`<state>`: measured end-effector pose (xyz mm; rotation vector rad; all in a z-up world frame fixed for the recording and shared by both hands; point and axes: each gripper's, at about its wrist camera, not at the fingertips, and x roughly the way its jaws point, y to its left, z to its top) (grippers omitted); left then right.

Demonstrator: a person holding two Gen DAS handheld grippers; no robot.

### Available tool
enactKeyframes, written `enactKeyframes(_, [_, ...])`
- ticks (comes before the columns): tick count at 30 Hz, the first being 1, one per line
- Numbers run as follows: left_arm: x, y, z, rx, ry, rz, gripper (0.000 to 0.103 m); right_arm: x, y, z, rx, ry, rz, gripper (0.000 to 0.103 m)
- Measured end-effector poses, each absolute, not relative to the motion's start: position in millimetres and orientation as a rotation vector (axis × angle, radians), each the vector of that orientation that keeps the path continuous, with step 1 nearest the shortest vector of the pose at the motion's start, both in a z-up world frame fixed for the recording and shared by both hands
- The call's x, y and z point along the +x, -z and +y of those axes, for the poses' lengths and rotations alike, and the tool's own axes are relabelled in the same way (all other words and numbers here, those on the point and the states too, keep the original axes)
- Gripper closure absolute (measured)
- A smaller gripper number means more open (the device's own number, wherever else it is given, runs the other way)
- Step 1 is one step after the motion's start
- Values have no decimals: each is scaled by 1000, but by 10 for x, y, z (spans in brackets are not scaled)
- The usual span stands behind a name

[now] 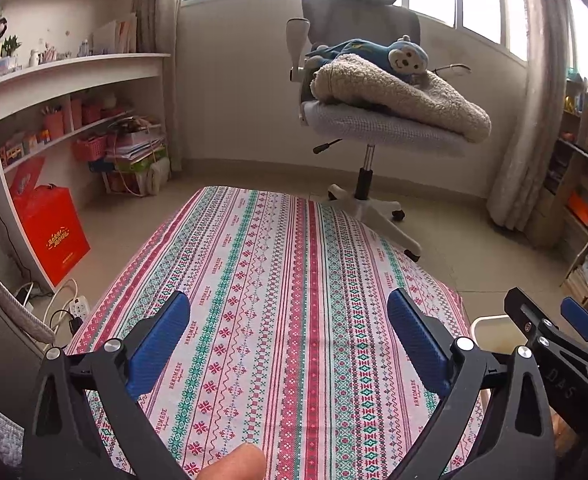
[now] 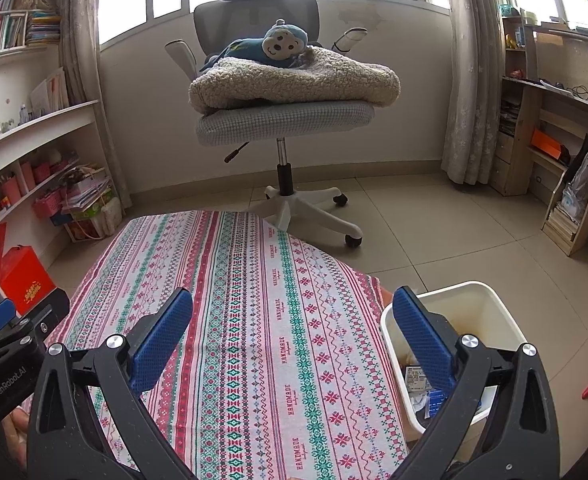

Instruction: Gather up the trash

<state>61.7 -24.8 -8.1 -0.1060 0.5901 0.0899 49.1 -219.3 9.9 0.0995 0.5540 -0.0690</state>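
Both tongs hang released over the patterned tablecloth (image 2: 262, 320), the left gripper (image 1: 290, 344) and right gripper (image 2: 294, 344) each spread wide with nothing between the blue pads, pointing gently downward side by side. No loose trash shows on the cloth; what litter I can see lies in the white bin (image 2: 505, 320) just beside the table's right edge, nearest the right gripper. Beyond stands an office chair (image 2: 282, 120) bearing a fleece blanket (image 2: 294, 80) and toy monkey (image 2: 282, 42).

Chair (image 2: 282, 120) beyond the tablecloth's (image 2: 254, 320) far edge.
On its seat, a blanket (image 2: 294, 80) with a toy monkey (image 2: 282, 44) on top.
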Motion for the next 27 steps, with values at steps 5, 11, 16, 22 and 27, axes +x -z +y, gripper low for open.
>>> enactKeyframes(5, [636, 104, -239, -115, -90, 606, 7, 496, -99, -2198, 99, 69, 553, 7])
enactKeyframes(11, [635, 103, -236, -114, -92, 607, 7, 493, -94, -2183, 99, 68, 554, 7])
enactKeyframes(16, [636, 104, -236, -113, -92, 608, 7, 491, -88, -2181, 100, 69, 556, 7])
enactKeyframes(22, [635, 103, -236, -113, -91, 607, 7, 491, -90, -2181, 99, 68, 556, 7])
enactKeyframes(27, [637, 120, -226, -111, -93, 612, 7, 494, -90, -2178, 101, 68, 558, 7])
